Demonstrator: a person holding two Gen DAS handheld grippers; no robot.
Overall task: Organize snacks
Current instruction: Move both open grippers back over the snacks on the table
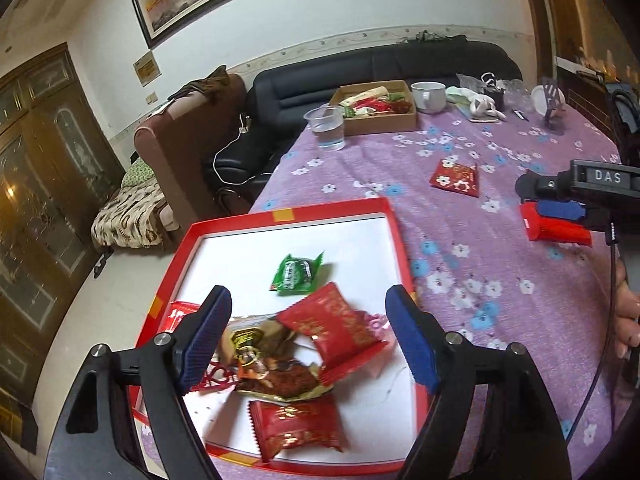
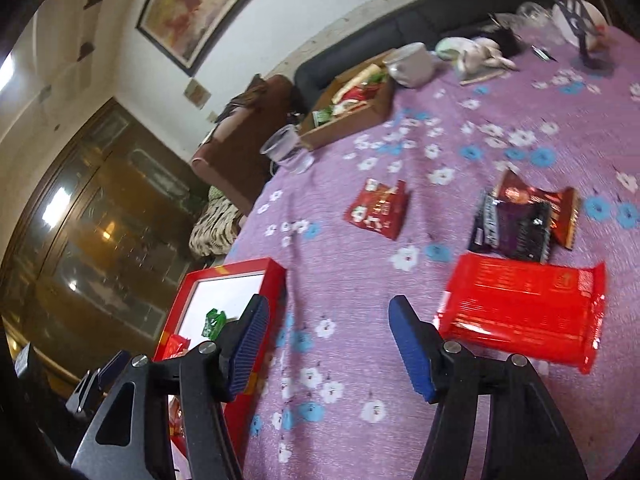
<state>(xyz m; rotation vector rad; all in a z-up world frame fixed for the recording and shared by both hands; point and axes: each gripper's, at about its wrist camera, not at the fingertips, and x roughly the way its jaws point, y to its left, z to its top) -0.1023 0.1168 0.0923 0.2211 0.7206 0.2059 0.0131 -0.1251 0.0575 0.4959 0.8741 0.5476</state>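
Left wrist view: left gripper [image 1: 308, 336] spread wide, nothing pinched, hanging over the red tray [image 1: 336, 210]. The snack pile [image 1: 296, 356] lies inside the tray, between and below the pads. Green packet [image 1: 298, 274] sits alone toward the tray's far side. Small red packet [image 1: 456, 178] is loose on the table [image 1: 400, 152], well beyond the tray's right rim. Right gripper [image 1: 560, 206] shows at the right edge, over the big red pack [image 1: 556, 226]; can't tell its state from here

Right wrist view: right gripper [image 2: 328, 344] spread, empty, cloth showing between the pads. Big red pack [image 2: 520, 314] lies flat just right of the right pad, outside the gap, long axis running left-right across the view. Tray [image 2: 256, 280] is behind the left pad, so the pack is on the far side of the gripper from it. Dark wrappers [image 2: 520, 220] just beyond the pack. My read: right hand is nearer; it needs a shift right to straddle the pack's short side
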